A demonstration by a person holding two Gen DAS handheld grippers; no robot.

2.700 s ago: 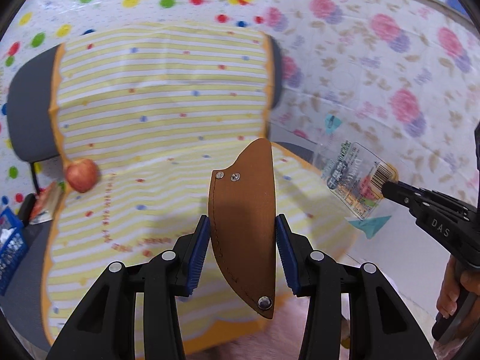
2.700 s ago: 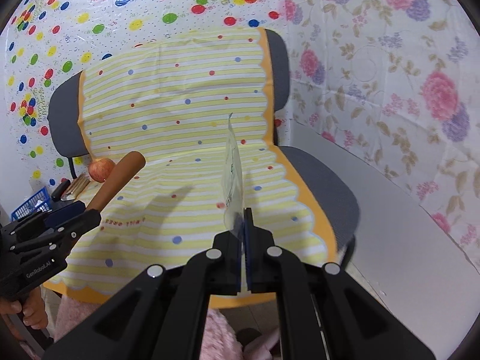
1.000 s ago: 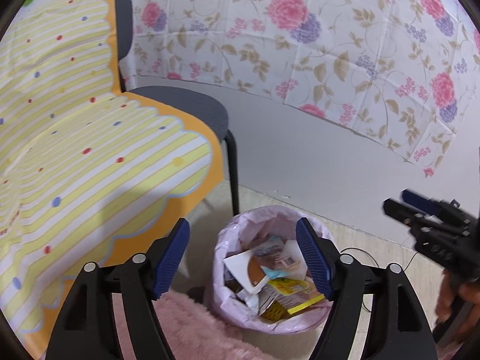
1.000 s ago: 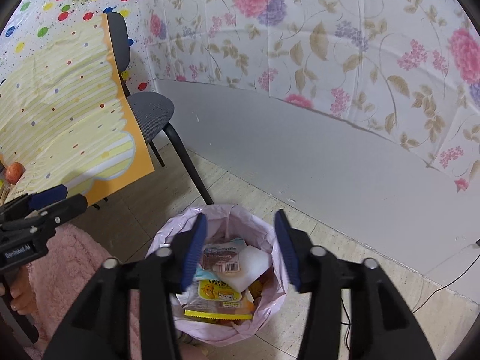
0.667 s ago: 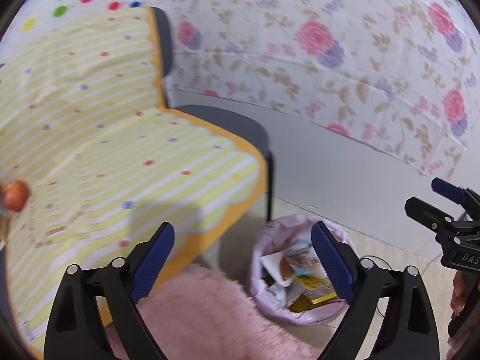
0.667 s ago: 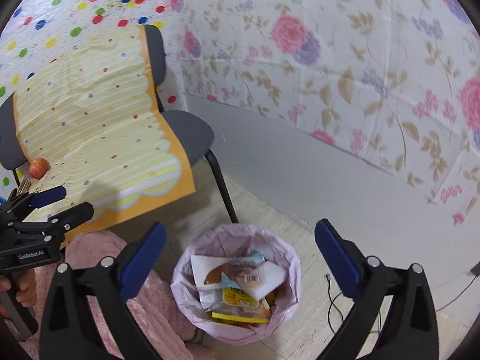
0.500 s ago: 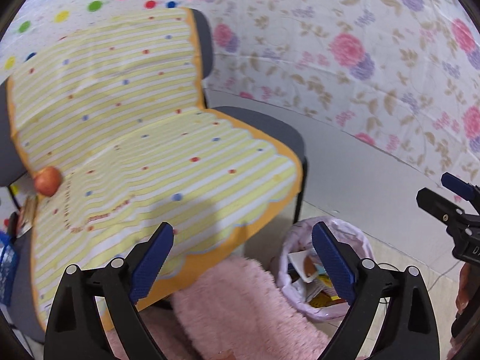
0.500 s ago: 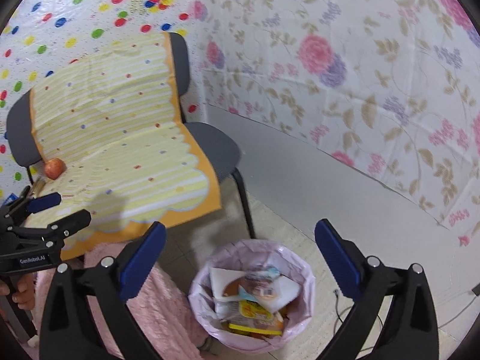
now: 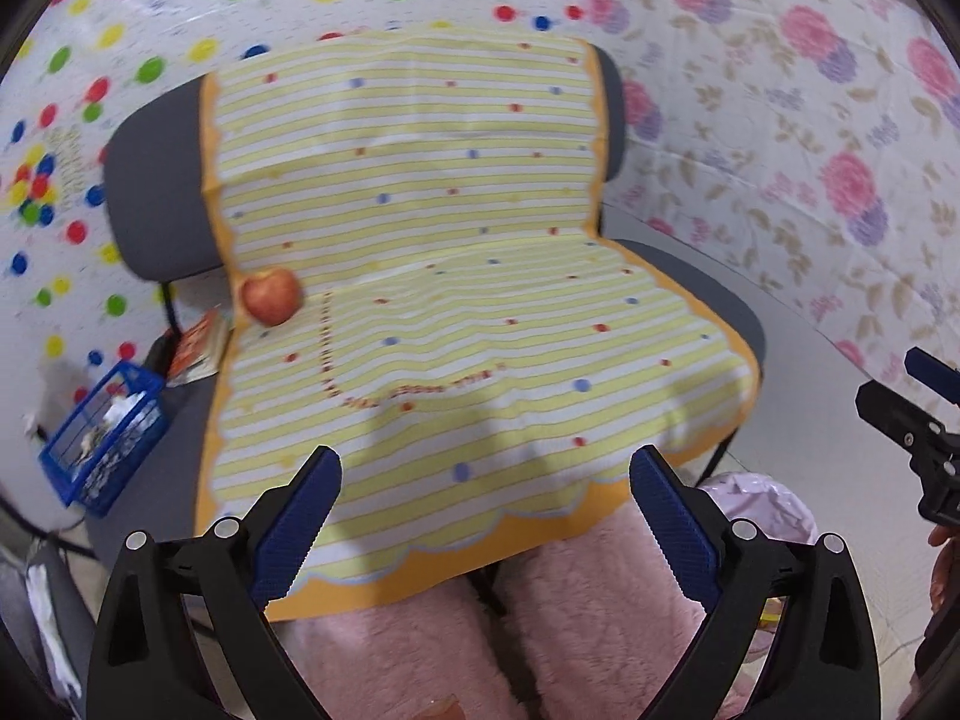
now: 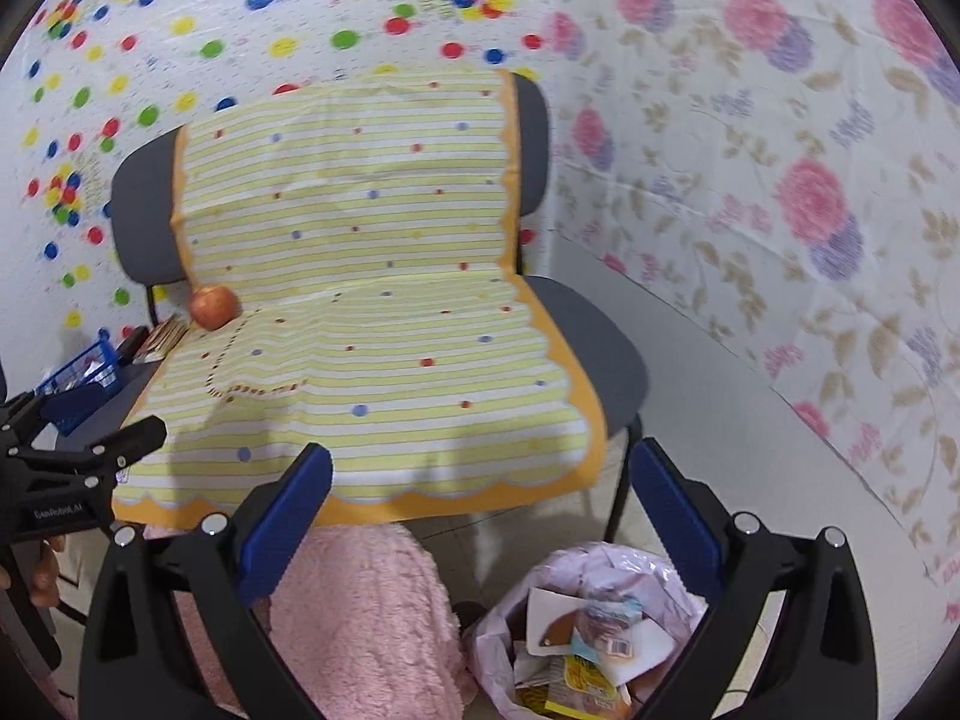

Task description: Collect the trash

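Left wrist: left gripper [image 9: 485,510] wide, sheath gone | right gripper [image 10: 480,504] wide, wrapper now in bin [image 10: 510,612]

Trash bin [image 10: 510,612] w/ pale pink liner stands upright on floor, just right of chair's front-right leg, beside pink rug; near full; trash [image 10: 591,645] inside: white paper, brown piece, yellow wrappers, barcode label on top; in left wrist view only bin's rim [image 9: 762,501] shows.
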